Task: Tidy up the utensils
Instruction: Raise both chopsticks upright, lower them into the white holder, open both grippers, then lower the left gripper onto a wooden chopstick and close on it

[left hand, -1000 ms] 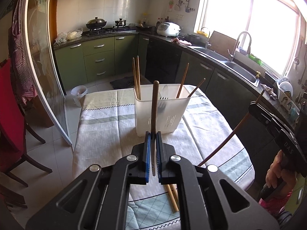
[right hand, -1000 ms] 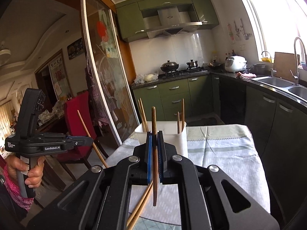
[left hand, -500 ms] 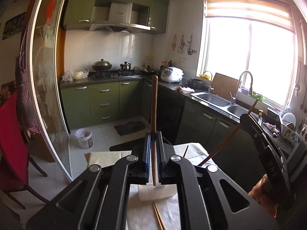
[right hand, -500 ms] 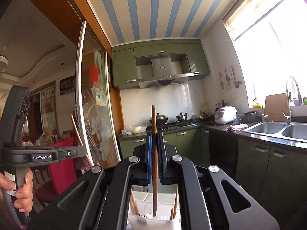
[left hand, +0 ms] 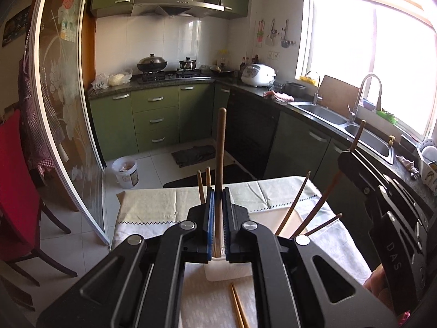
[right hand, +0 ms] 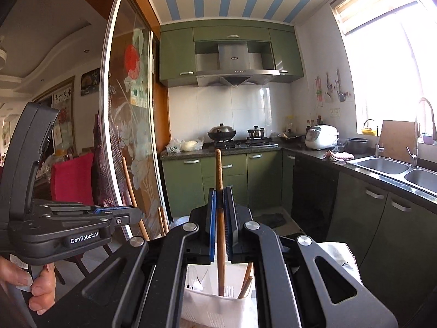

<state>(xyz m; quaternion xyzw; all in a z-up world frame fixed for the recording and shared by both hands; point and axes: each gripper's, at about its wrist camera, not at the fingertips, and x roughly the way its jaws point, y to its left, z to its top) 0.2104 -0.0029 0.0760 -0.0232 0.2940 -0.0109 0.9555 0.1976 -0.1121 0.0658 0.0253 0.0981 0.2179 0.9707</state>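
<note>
My left gripper (left hand: 217, 199) is shut on a brown chopstick (left hand: 220, 150) that stands upright, its lower end over the white plastic utensil basket (left hand: 269, 216). My right gripper (right hand: 220, 199) is shut on another brown chopstick (right hand: 218, 175), whose lower end reaches down into the same basket (right hand: 213, 304). Several chopsticks (left hand: 293, 207) lean inside the basket. Two loose chopsticks (left hand: 238, 307) lie on the tablecloth in front of it. The right gripper's body (left hand: 382, 207) shows at the right of the left wrist view, the left gripper's body (right hand: 62, 227) at the left of the right wrist view.
The basket stands on a table with a pale green cloth (left hand: 153, 205). A red chair (left hand: 16, 196) stands left of the table beside a glass sliding door (left hand: 62, 104). Green cabinets and a counter with a sink (left hand: 322, 112) run behind and to the right.
Both grippers, each still holding its chopstick, dipped from a raised upward-looking pose back toward the basket. The right chopstick's lower end has gone down deeper into it.
</note>
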